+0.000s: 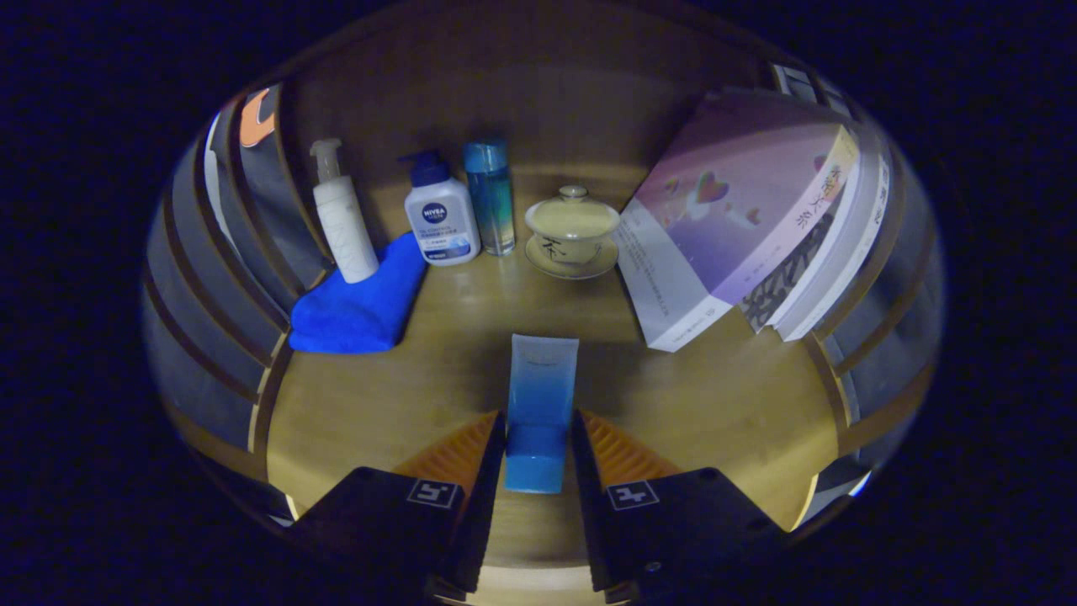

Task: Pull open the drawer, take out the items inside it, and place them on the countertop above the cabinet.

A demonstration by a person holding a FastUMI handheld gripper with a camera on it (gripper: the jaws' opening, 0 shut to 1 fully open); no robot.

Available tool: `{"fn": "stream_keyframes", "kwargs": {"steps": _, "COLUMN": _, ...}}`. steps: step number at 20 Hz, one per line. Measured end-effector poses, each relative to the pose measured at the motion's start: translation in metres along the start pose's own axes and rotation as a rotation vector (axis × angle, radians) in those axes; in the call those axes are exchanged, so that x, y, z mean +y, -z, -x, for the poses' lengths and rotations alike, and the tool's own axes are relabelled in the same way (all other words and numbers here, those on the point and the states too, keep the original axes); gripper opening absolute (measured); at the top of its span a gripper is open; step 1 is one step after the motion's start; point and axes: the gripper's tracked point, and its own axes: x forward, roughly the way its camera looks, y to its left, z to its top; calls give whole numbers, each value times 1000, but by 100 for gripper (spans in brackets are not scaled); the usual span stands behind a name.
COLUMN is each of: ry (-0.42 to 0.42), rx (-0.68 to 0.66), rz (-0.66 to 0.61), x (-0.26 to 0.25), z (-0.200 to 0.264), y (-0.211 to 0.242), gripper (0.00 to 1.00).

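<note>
The gripper (538, 438) at the bottom centre of the frame has both fingers pressed against the sides of a blue tube (540, 412), so it is clamped on it. The cap end of the tube sits between the fingers and the flat end points up the frame, over the wooden countertop (379, 396). I cannot tell if the tube touches the wood.

Toward the upper left lie a blue cloth (362, 307), a white pump bottle (343, 215), a second pump bottle (439, 215) and a slim blue bottle (490, 198). A lidded cup on a saucer (572, 231) stands in the centre. Leaning books (749, 227) fill the upper right; their far ends are cut off.
</note>
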Motion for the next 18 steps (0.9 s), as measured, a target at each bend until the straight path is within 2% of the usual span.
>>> {"fn": "stream_keyframes", "kwargs": {"steps": 8, "ry": -151, "rx": -23, "rz": -6, "x": 26, "z": 69, "y": 42, "gripper": 75}}
{"fn": "stream_keyframes", "kwargs": {"steps": 13, "ry": -204, "rx": -110, "rz": 11, "x": 29, "z": 133, "y": 77, "gripper": 76}}
{"fn": "stream_keyframes", "kwargs": {"steps": 18, "ry": -212, "rx": -298, "rz": -7, "x": 20, "z": 200, "y": 105, "gripper": 77}}
